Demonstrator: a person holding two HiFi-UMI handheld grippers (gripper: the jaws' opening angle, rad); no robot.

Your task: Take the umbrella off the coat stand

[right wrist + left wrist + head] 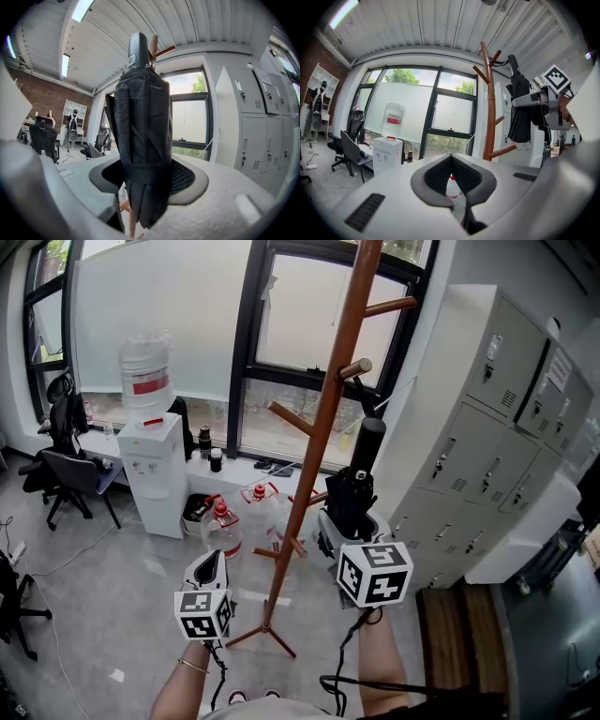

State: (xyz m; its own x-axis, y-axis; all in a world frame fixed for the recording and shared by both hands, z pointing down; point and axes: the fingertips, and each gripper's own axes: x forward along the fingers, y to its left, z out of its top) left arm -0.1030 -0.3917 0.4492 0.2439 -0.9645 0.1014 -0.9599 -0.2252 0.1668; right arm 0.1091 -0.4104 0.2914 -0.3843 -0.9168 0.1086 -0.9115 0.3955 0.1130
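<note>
1. Here, the right claw, spread wide, clamps the folded black umbrella, upright at the coat stand's 3 o'clock.
2. Its wrist strap looks hooked on a peg; pulling sideways could topple the stand.
3. The left claw is closed, empty.

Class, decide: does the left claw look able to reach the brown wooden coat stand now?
Probably yes: nothing stands between the left claw and the brown wooden coat stand, though its jaws are together.

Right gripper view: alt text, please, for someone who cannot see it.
A folded black fabric umbrella stands upright, clamped in the jaws of the right gripper. Behind it are a tall window and, to the right, grey metal lockers.
</note>
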